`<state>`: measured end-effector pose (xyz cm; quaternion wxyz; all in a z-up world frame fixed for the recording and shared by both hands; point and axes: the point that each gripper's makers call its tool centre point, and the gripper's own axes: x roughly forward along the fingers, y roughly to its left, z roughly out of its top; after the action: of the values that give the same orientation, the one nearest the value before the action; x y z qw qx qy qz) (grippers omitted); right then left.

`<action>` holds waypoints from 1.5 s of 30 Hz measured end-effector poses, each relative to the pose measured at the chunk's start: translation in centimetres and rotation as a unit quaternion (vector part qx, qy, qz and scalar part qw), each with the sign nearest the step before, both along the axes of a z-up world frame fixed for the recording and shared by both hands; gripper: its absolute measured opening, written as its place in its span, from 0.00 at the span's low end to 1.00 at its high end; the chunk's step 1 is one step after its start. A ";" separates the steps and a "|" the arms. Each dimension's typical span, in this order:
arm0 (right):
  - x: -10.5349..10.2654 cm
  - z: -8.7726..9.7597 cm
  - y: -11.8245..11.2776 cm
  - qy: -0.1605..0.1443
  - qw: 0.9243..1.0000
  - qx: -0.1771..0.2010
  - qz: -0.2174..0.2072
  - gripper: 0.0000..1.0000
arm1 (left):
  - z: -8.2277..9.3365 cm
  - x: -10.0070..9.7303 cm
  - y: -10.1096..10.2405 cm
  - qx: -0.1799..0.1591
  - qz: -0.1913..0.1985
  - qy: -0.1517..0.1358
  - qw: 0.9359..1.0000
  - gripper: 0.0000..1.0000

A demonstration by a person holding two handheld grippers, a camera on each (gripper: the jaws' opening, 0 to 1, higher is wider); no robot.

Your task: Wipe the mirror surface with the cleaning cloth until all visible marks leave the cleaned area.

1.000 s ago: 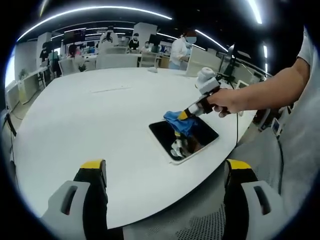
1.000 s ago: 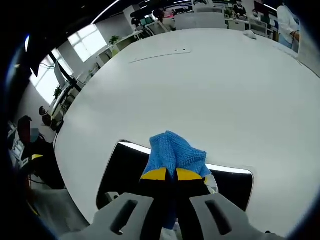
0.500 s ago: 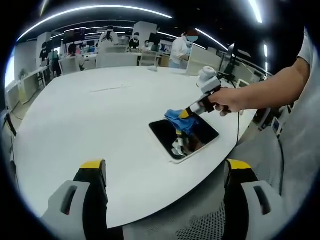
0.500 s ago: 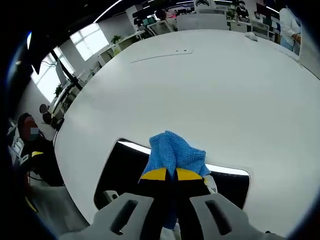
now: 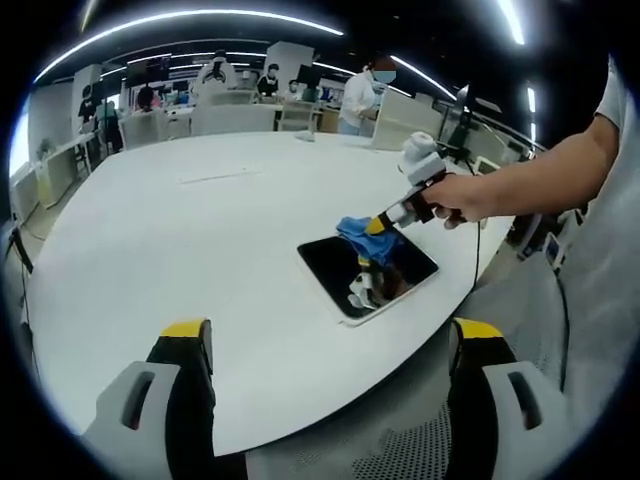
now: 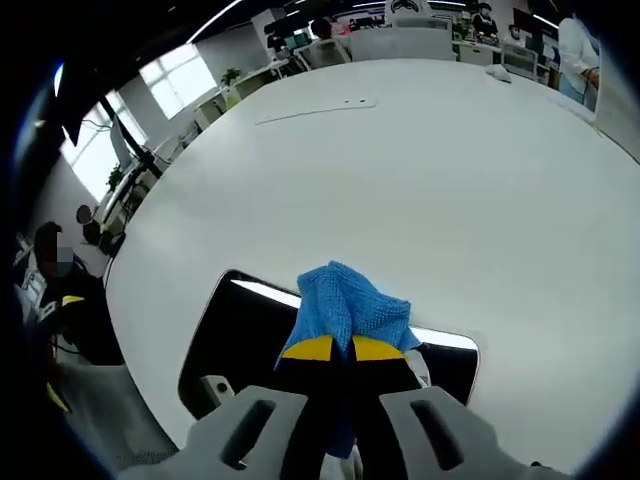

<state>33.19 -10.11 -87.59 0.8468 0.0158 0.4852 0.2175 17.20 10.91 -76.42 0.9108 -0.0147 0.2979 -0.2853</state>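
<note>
A dark rectangular mirror lies flat on the white table, close to its near right edge. A blue cleaning cloth rests on the mirror's far part. My right gripper, held by a hand, comes in from the right and is shut on that cloth. In the right gripper view the cloth bunches out past the yellow-tipped right gripper, with the mirror beneath it. My left gripper hangs off the table's near edge, jaws wide apart and holding nothing.
The person's bare arm reaches in from the right. Behind the table are desks, chairs and several people. A thin strip lies on the far tabletop. A small white object sits near the far edge.
My right gripper has slid the cloth a little toward the mirror's far right side. The left gripper has stayed still.
</note>
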 end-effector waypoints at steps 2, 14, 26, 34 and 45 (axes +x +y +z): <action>0.1 0.0 -0.2 0.001 1.000 0.000 -0.001 0.00 | 0.0 0.0 0.0 0.000 0.001 0.000 1.000 0.97; 0.3 -0.2 -1.9 -0.001 1.000 -0.009 -0.011 0.00 | 0.0 0.1 0.2 0.000 0.004 -0.002 1.000 0.97; 0.5 -0.4 -2.8 0.000 1.000 -0.010 -0.022 0.00 | -0.1 0.1 0.2 0.000 0.005 -0.003 1.000 0.97; 0.9 -0.6 -3.5 0.000 0.999 -0.010 -0.032 0.00 | 0.0 0.1 0.3 0.001 0.009 -0.006 1.000 0.97; 0.8 -1.0 -3.6 -0.002 0.999 -0.009 -0.042 0.00 | 0.0 0.2 0.5 0.005 0.012 -0.009 1.000 0.97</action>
<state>34.00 -13.67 -88.56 0.8564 0.0276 0.4840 0.1775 17.43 11.40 -76.42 0.9170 -0.0112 0.2906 -0.2730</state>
